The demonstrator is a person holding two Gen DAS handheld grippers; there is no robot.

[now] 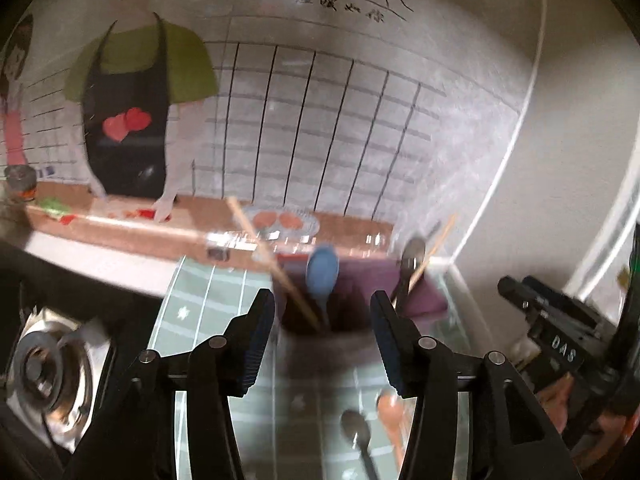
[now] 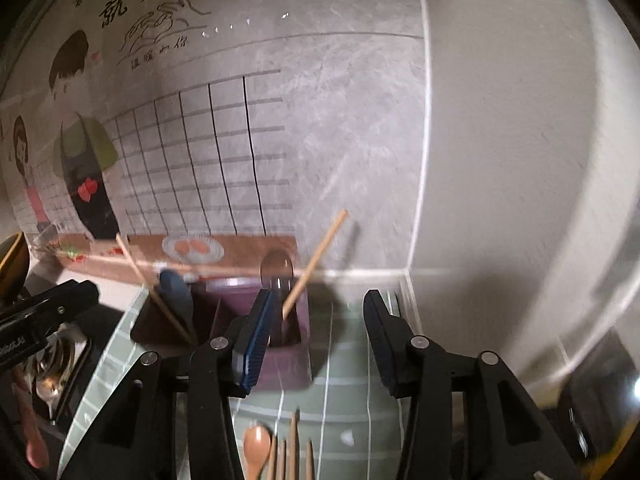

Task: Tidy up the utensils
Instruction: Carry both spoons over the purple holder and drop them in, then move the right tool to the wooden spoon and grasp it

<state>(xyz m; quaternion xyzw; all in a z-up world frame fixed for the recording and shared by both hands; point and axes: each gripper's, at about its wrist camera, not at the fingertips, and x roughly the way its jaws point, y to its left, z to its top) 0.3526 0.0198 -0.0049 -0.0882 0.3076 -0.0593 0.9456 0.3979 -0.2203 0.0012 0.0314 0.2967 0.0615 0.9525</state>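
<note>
1. Cartoon kitchen mural on the wall behind, green gridded mat (image 1: 208, 304) over the tabletop, and a purple utensil holder (image 2: 280, 364) standing at the far end near the corner
2. Already upright in that holder: blue spoon (image 1: 322, 270), metal spoon (image 1: 412, 256) and two chopsticks (image 2: 316, 262), leaning outward on the rims
3. Left claw (image 1: 322, 336) is released, nothing between its pads, facing the holder
4. Right claw (image 2: 316, 340) is spread and empty too
5. Waiting flat on the mat nearby: pink spoon (image 2: 256, 450), more chopsticks (image 2: 294, 448), another metal spoon (image 1: 354, 428), probably next to be picked
</note>
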